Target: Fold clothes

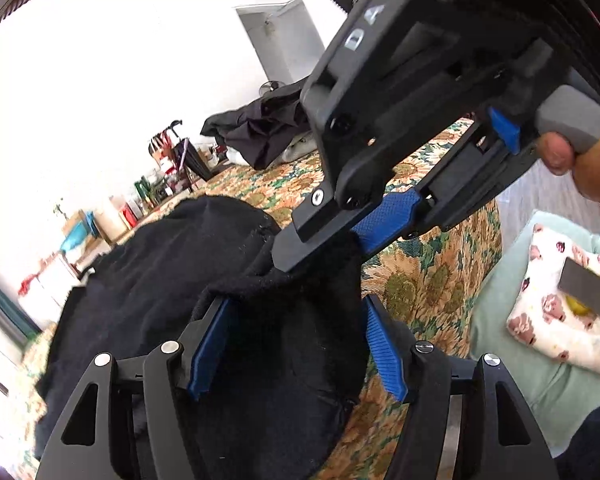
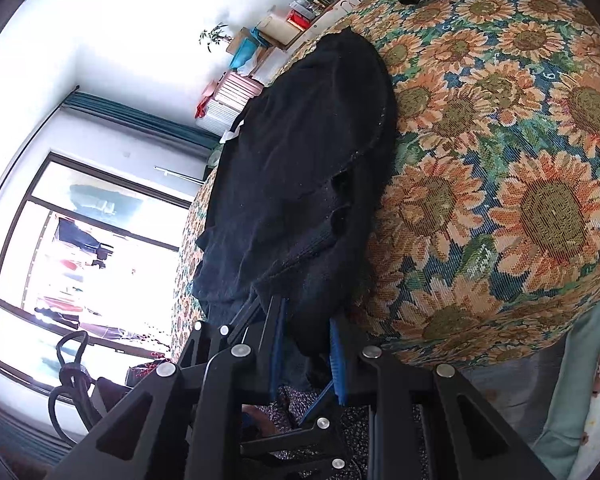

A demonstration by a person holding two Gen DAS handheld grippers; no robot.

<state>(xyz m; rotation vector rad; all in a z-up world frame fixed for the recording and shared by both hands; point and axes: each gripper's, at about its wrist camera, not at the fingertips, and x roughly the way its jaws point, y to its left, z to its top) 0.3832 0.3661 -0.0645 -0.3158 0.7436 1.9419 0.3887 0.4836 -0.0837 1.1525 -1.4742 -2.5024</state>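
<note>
left gripper point(image 1: 296, 344) sits spread around the black sweater's point(image 2: 300, 152) edge without pinching, while the right gripper point(image 1: 324, 240) pinches that hem, probably handing it over above the sunflower bed point(image 2: 500, 160).

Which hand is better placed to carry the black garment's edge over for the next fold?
Right. The right tool is shut on the black garment, while the left tool's blue pads stand apart with cloth loose between them.

Black garment point(image 2: 308, 152): matt knit cloth; bedspread point(image 2: 500, 184): coarse woven.
</note>
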